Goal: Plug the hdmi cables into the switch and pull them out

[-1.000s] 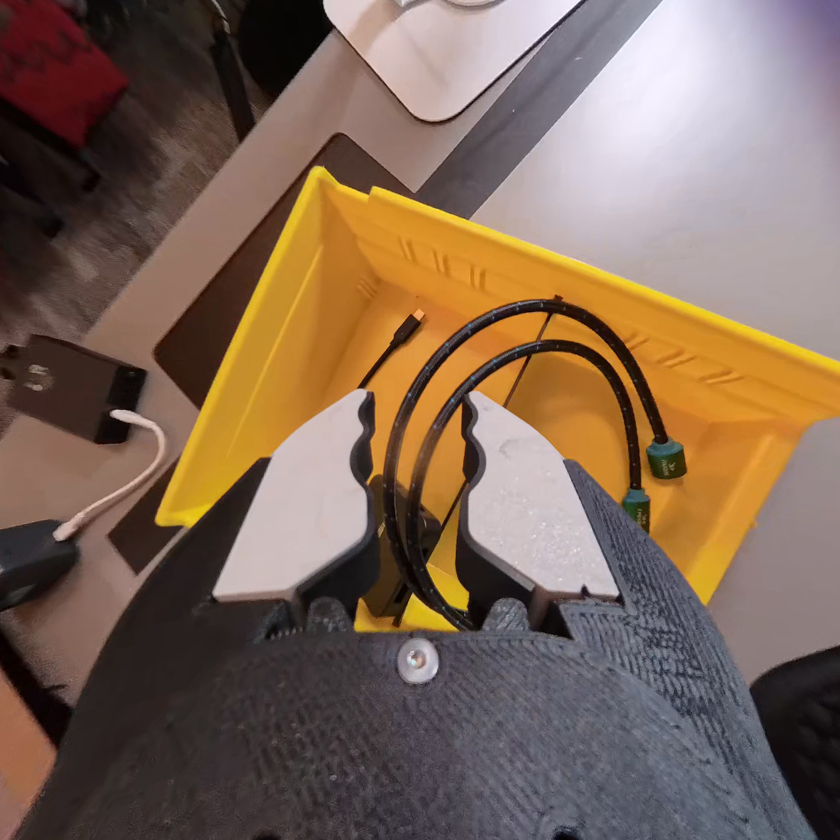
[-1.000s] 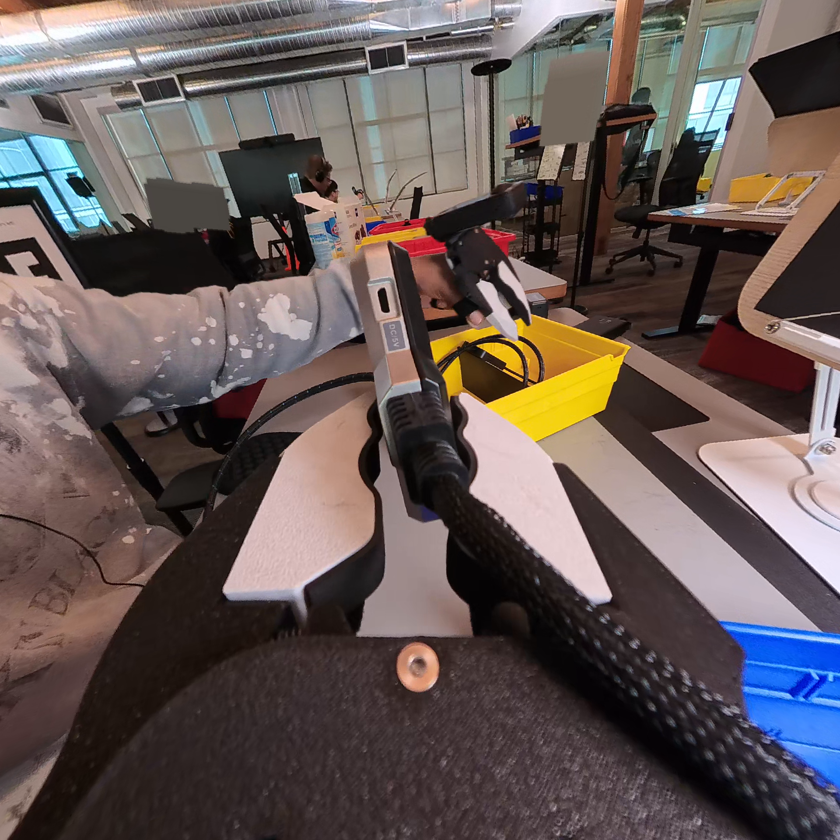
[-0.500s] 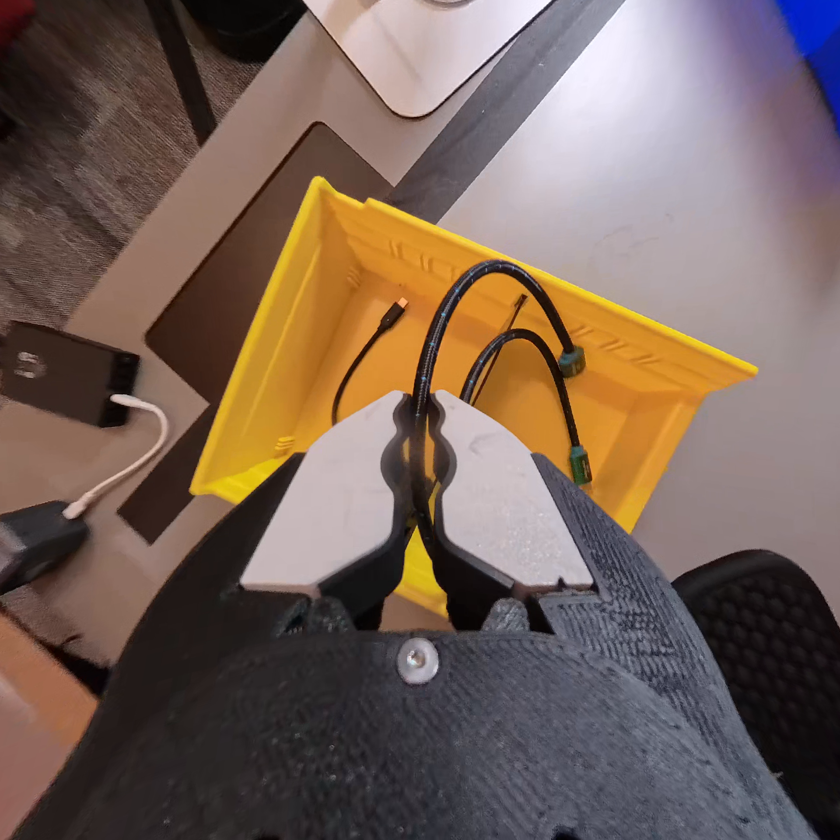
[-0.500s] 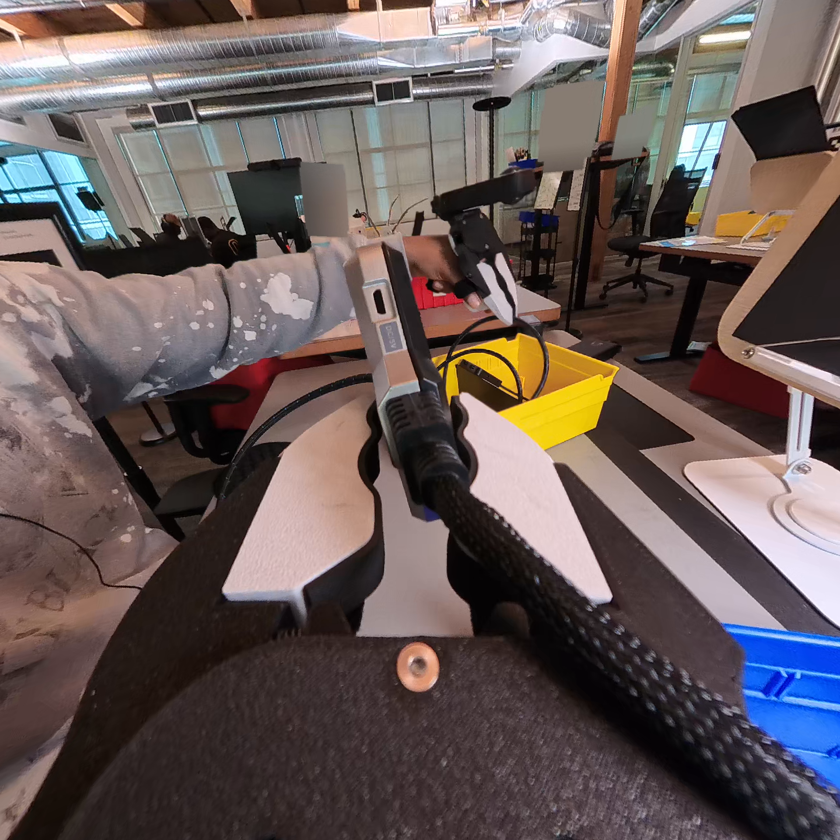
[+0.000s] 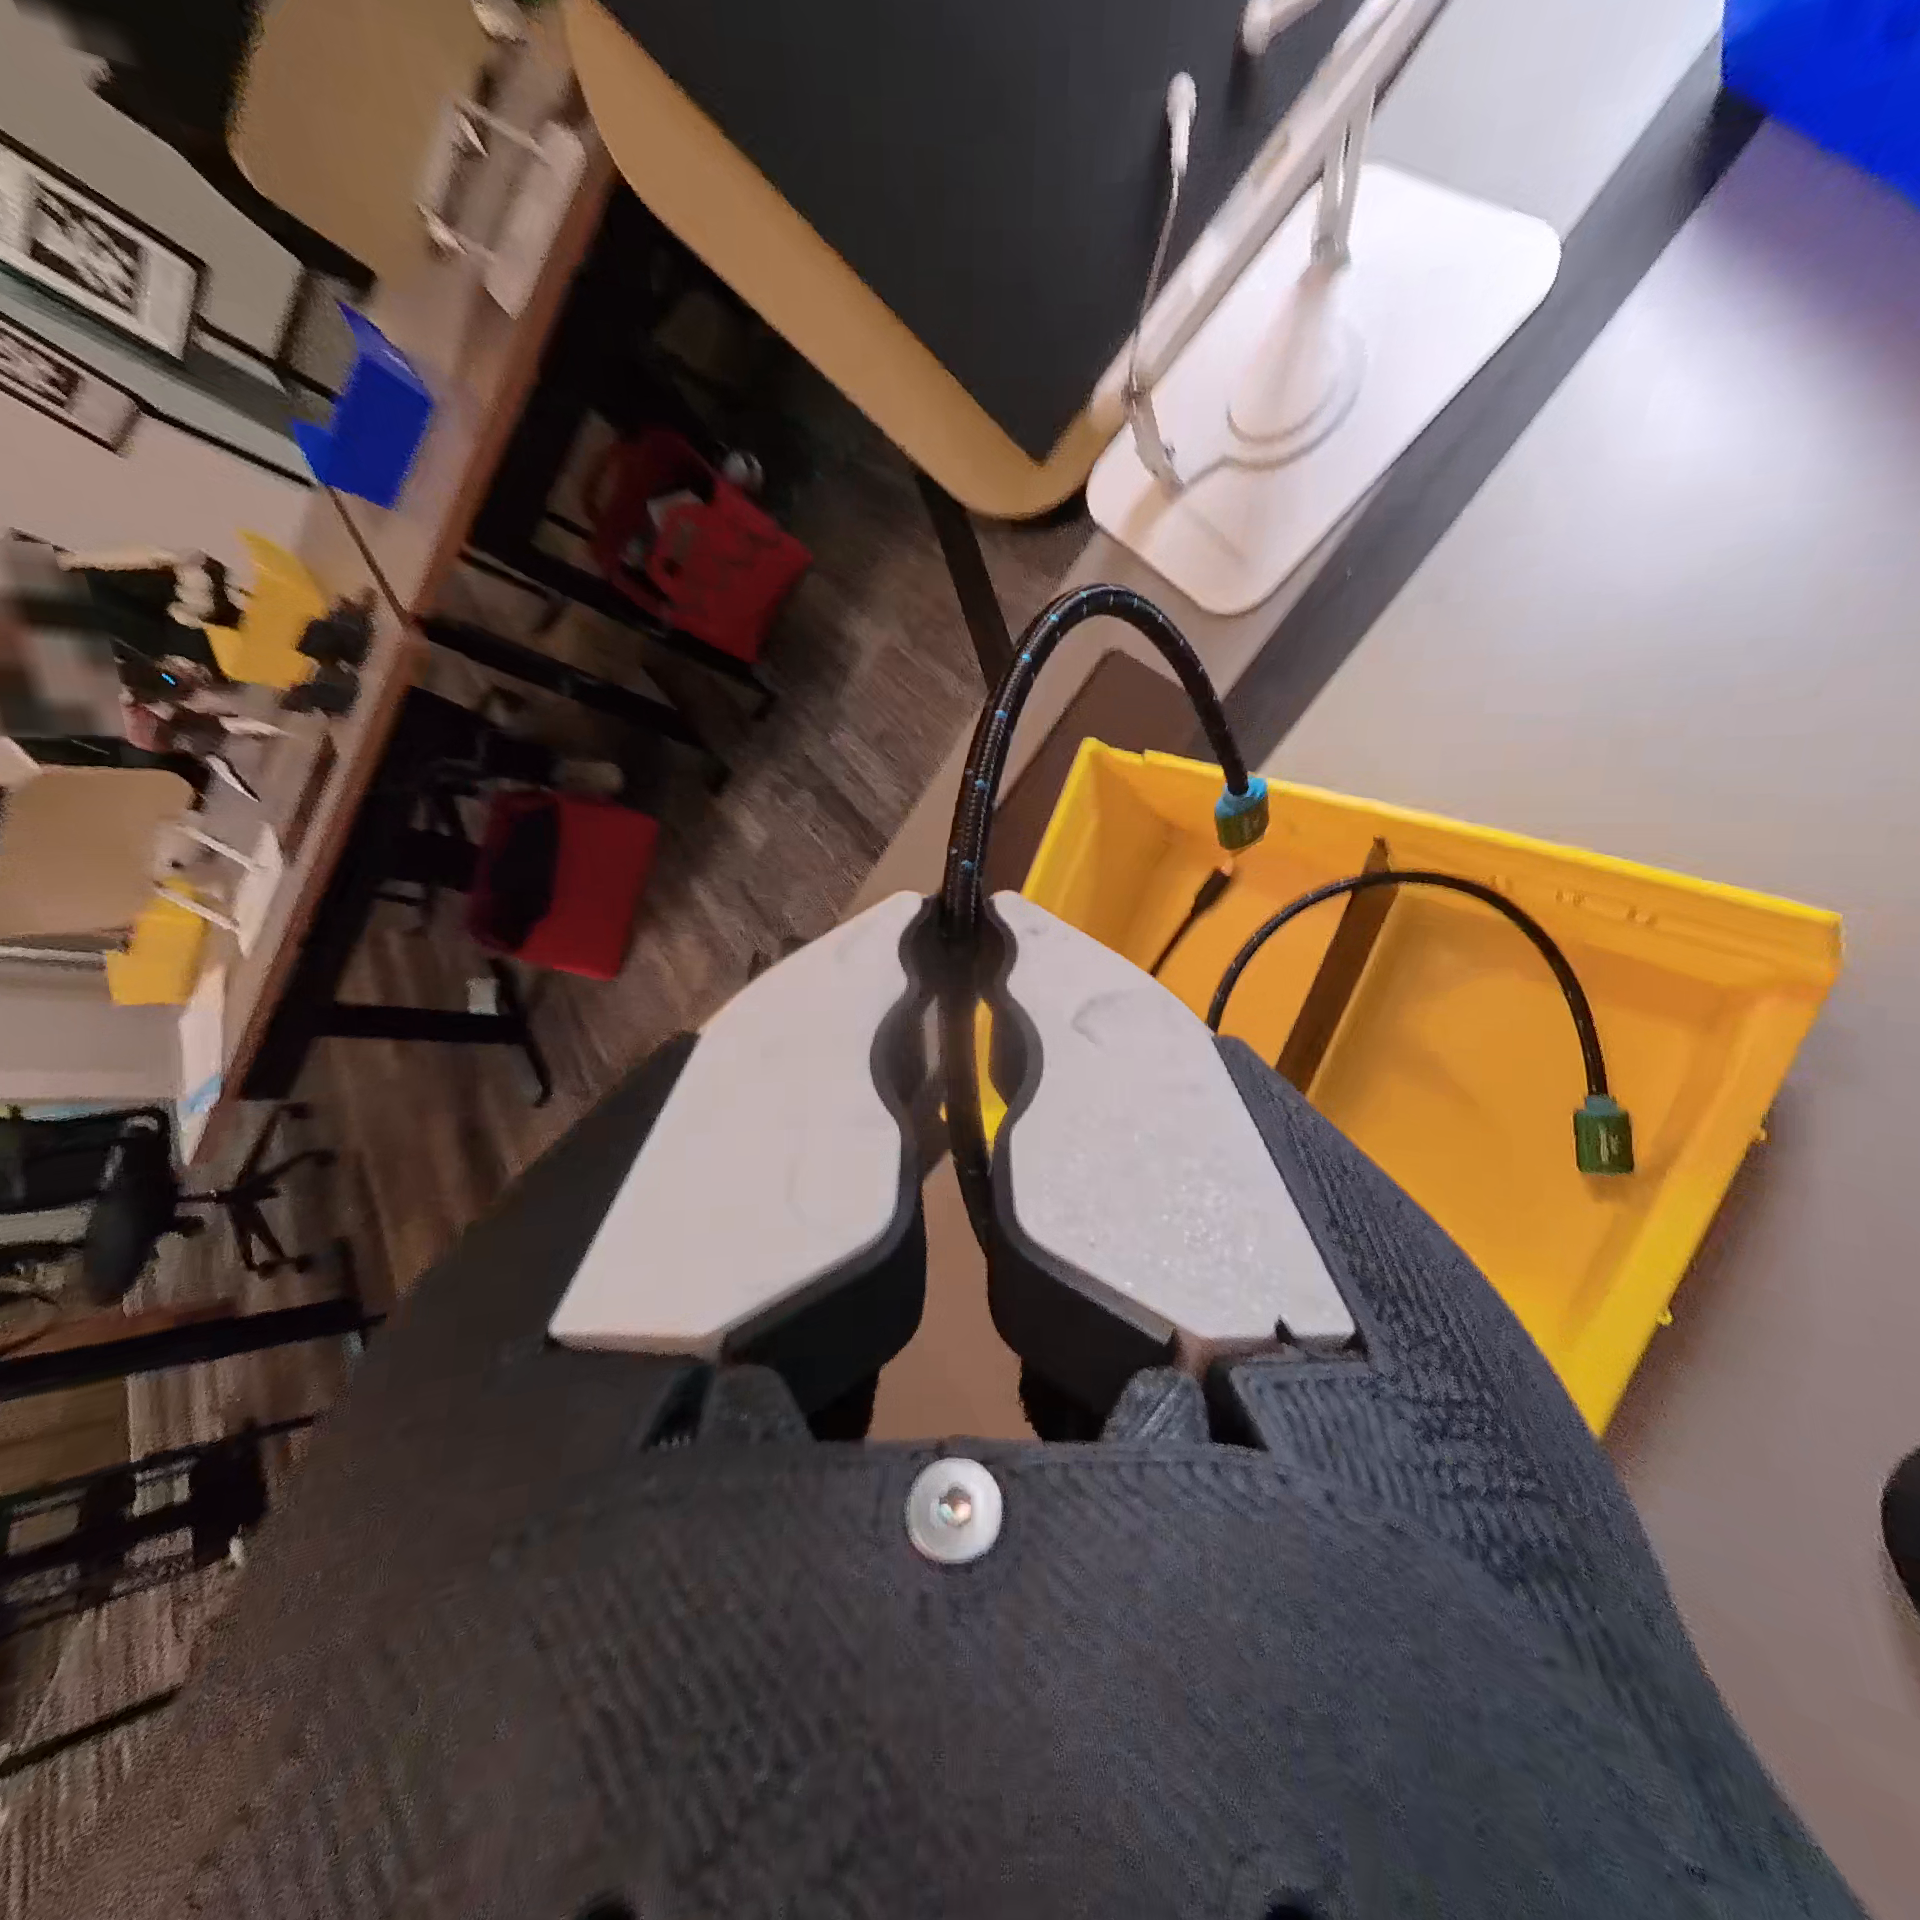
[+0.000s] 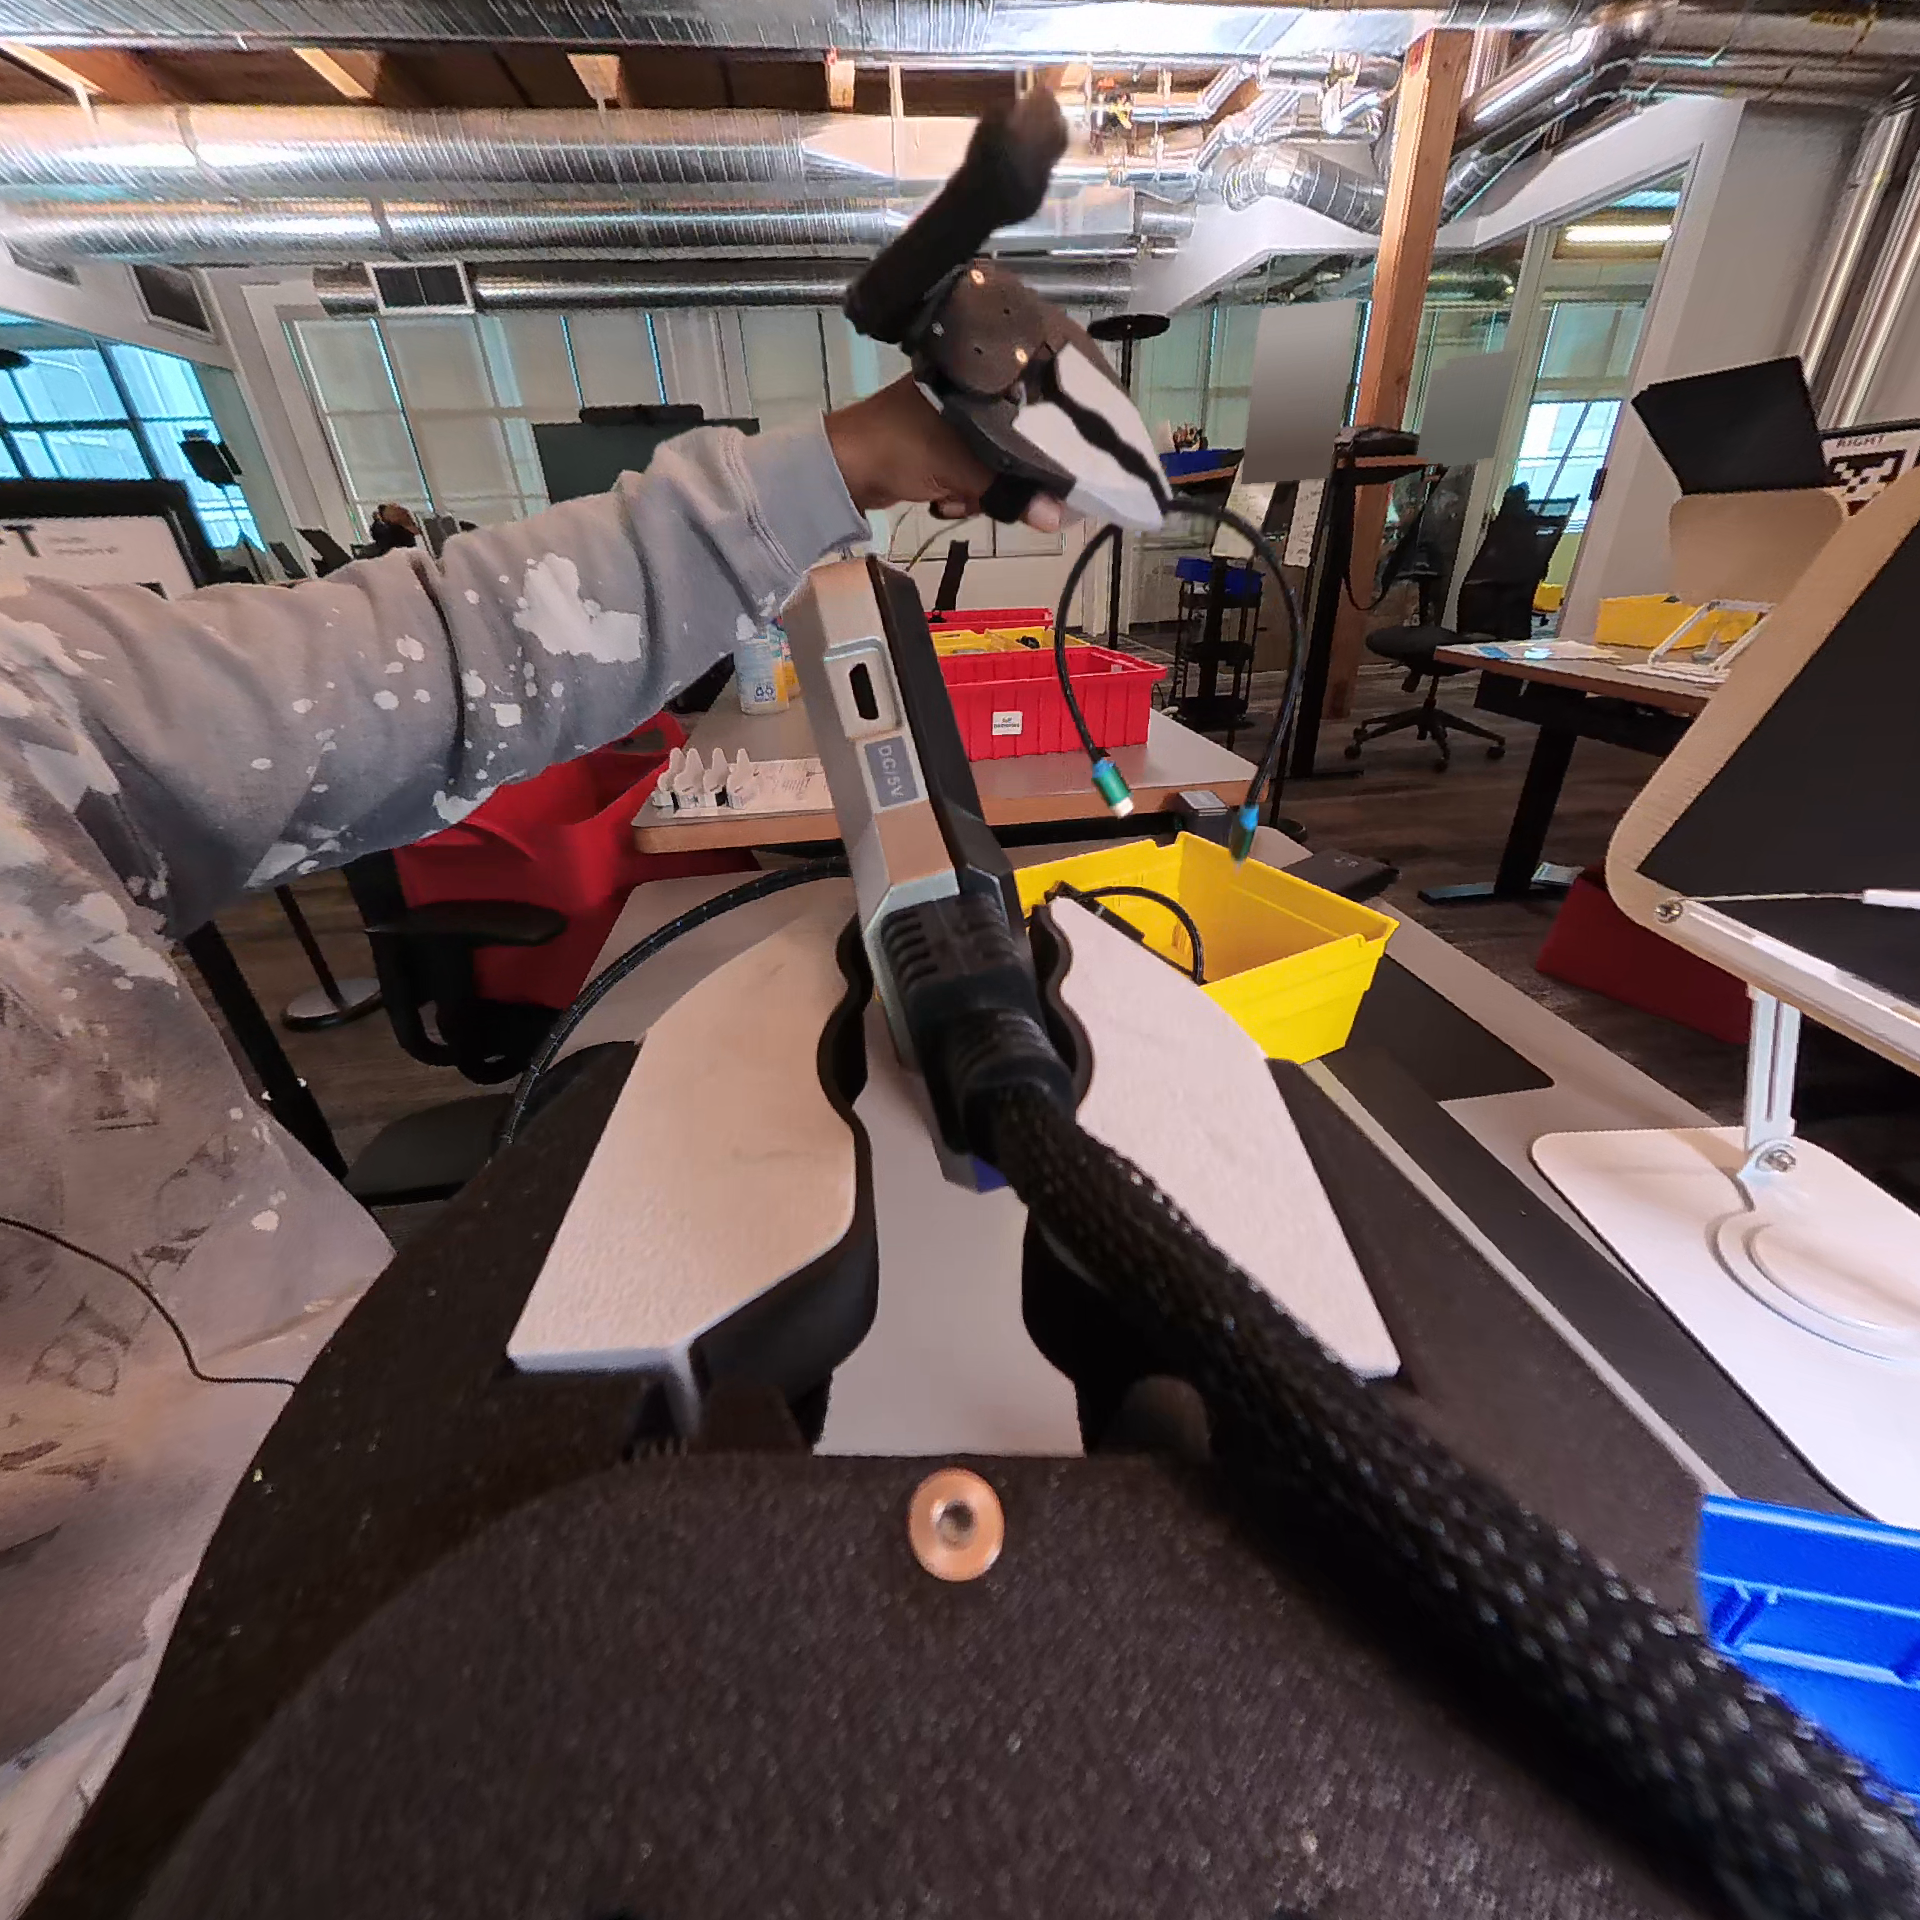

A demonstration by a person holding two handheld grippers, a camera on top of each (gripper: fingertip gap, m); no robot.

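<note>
My left gripper (image 5: 956, 916) is shut on a thin black braided HDMI cable (image 5: 982, 748), held high above the yellow bin (image 5: 1475, 1226). Its two green plugs (image 5: 1242, 816) (image 5: 1603, 1138) hang free in the air. In the right wrist view the left gripper (image 6: 1127, 488) shows up high, with both plugs (image 6: 1112, 784) (image 6: 1244, 831) dangling above the bin (image 6: 1288, 966). My right gripper (image 6: 945, 935) is shut on the grey and black switch (image 6: 894, 727), held upright. A thick black braided cable (image 6: 1351, 1403) is plugged into its near end. An open port (image 6: 862, 691) faces me.
A thin black cable (image 5: 1195, 920) lies in the bin. A white stand base (image 6: 1766, 1247) and a tilted board (image 6: 1787, 748) are on the right. A blue bin (image 6: 1818, 1621) sits at the near right. A person's sleeve (image 6: 416, 686) crosses the left. Red bins (image 6: 1039, 691) stand on a far table.
My left gripper closed on the HDMI cable in the bin, then lifted it clear, so both plugs now hang in the air. My right gripper keeps hold of the switch.
</note>
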